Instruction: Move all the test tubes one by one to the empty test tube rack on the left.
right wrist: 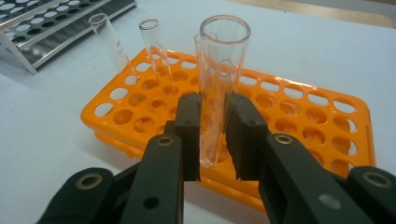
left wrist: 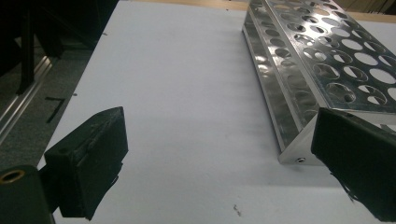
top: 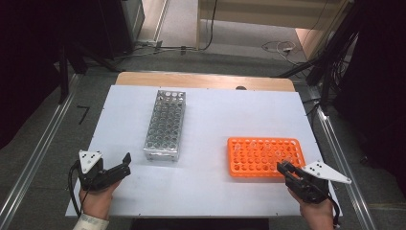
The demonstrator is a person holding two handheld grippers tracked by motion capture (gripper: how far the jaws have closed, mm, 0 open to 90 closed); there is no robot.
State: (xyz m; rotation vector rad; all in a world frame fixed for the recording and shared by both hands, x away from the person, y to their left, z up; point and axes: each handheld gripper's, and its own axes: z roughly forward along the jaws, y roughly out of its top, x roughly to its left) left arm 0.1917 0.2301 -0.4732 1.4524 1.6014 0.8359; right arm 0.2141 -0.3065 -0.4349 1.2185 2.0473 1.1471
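Right gripper (right wrist: 212,135) clamps a tube (right wrist: 219,88) (over orange rack (right wrist: 299,121)); left gripper (left wrist: 219,158) gapes empty. Next, probably: carry to metal rack (left wrist: 327,60).

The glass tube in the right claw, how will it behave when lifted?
The glass tube looks thin-walled and clear, so probably fragile and light. Its smooth surface may slip between the right claw pads. Round, it would likely roll if laid on the table.

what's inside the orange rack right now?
Orange rack holds two glass tubes at its far corner; most holes look empty. A third tube sits between the right gripper's fingers, which hide the holes below.
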